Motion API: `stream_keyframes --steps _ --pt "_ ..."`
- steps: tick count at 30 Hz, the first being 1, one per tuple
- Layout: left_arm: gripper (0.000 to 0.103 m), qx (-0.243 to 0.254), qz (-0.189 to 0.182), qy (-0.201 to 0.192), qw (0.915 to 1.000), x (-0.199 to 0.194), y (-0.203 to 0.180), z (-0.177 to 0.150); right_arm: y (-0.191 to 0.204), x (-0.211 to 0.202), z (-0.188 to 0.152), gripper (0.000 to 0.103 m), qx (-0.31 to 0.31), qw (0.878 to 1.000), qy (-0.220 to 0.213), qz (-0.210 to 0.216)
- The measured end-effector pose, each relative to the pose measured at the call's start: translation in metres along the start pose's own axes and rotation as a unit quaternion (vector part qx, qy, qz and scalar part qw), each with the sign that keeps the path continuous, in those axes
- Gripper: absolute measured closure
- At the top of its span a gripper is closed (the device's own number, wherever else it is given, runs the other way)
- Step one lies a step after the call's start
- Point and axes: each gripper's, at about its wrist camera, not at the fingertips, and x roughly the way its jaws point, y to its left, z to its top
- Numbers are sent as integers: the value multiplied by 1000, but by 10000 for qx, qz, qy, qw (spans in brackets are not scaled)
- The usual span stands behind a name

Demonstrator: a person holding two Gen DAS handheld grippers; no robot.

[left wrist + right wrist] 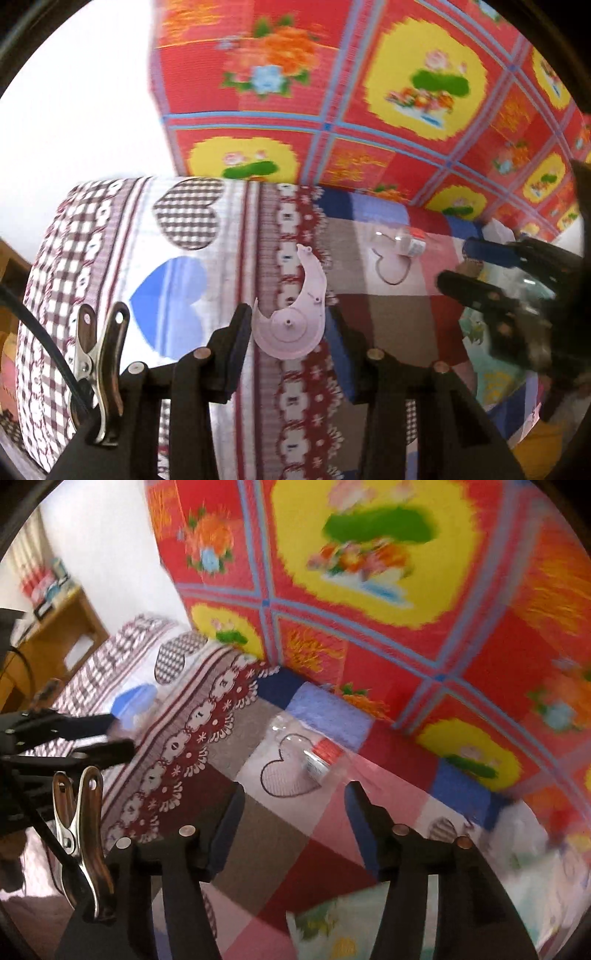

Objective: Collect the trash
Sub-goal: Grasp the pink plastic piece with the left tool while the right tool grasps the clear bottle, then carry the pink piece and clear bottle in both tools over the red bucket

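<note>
Patchwork bed [388, 314] against red floral mat [406, 92] | left gripper [290, 325] clamped on pink plastic piece [295, 317] | right gripper [295, 812] agape, empty | clear bottle [314, 757] near mat-side edge

Left gripper [290, 325]: two black angular fingers [229, 343] lined inside with blue pads [341, 354], round copper-coloured pin heads [202, 353] set in the linkage behind them. Beside the left-hand finger, a shiny steel spring clip [98, 369] with holes in its handles; behind that, a black cable [40, 332]. Right gripper [295, 823]: same black build, blue pads [360, 827], copper pins [400, 829], steel clip [83, 838] beside the left-hand finger.
</note>
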Motion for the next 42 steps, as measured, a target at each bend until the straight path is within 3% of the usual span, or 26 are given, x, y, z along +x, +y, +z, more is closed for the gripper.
stream_keyframes --steps 4,12,14,16,20,32,42 --pt "60 -176 73 -28 9998 -5 17 -5 3 18 11 44 -389 9987 130 -311" --pt "60 -425 155 -122 9989 -18 40 -12 -1 44 21 44 -478 9973 439 -338" --pt "60 -472 176 -142 9986 -21 45 -13 -4 48 20 50 -298 9980 520 -192" --pt "60 -511 192 -166 9984 -22 48 -14 -6 48 18 69 -120 9987 497 25" --pt "60 -553 225 -207 9980 -27 54 -17 -3 44 16 71 -89 9990 449 -13" --pt "60 -671 199 -358 9969 -44 73 -20 57 13 22 71 4 9994 127 312" --pt "60 -915 285 -530 9940 -69 115 -31 132 3 35 71 -208 9962 16 848"
